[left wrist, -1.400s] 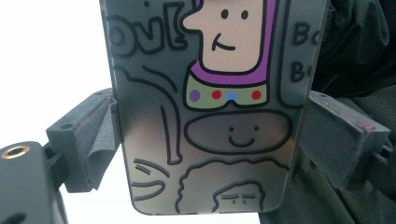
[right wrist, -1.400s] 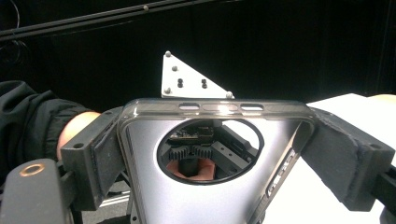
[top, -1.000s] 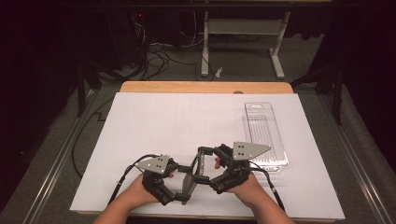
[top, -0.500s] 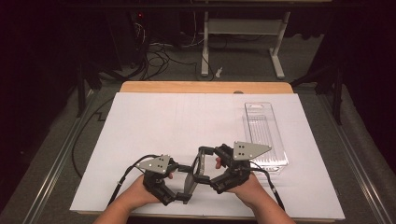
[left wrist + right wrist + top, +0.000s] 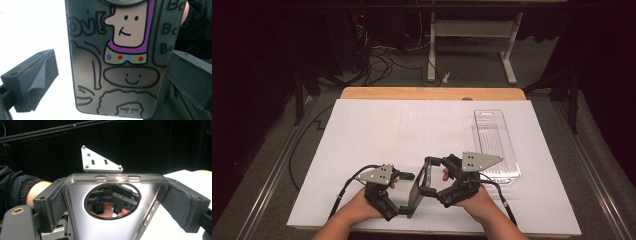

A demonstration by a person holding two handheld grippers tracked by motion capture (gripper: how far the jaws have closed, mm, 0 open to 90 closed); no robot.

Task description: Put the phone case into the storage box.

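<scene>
White table (image 5: 377, 130), clear tray (image 5: 495, 145) (empty)

A white sheet (image 5: 412, 140) covers most of the surface (image 5: 432, 93), whose bare wooden edge shows along the far side. A clear plastic tray (image 5: 496, 145) lies lengthwise on the sheet near its right edge. Beyond the surface's far edge, on the grey carpeted floor (image 5: 472, 65), stand the white legs of a frame (image 5: 469, 45), with black cables (image 5: 384, 57) tangled to their left.
</scene>
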